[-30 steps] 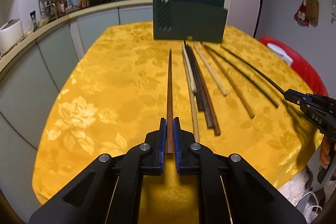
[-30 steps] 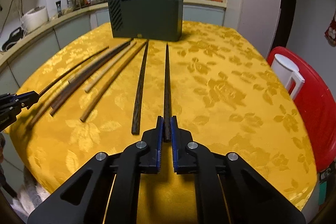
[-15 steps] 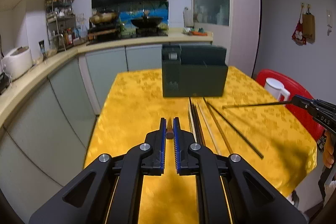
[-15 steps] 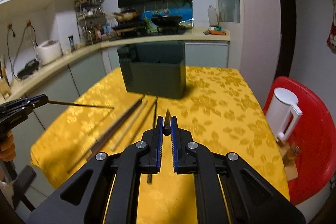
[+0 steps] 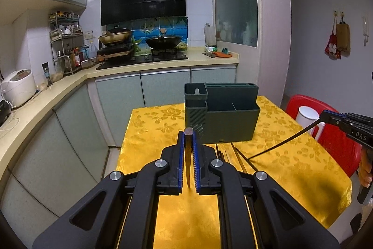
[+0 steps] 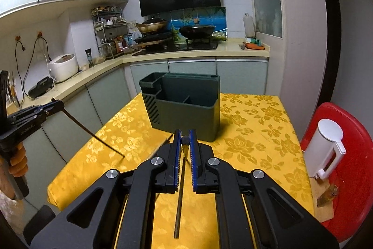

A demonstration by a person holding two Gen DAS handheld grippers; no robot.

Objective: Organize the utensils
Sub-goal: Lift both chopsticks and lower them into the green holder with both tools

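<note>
We see the utensil holder (image 5: 221, 113) standing on the counter (image 5: 151, 127) toward its far end, its narrow compartment at the left and two wider ones to the right. On the counter before the holder lie several chopsticks (image 5: 237, 155), side by side. Our left gripper (image 5: 188, 153) and our right gripper (image 6: 184, 151) hang above the near part of the counter, each with one chopstick between its jaws, tip slanting down. Right of the counter, a kettle (image 6: 326, 151) sits on a stool (image 6: 349, 179). Behind the counter runs the kitchen worktop (image 5: 163, 62), carrying a stove (image 5: 142, 57).
</note>
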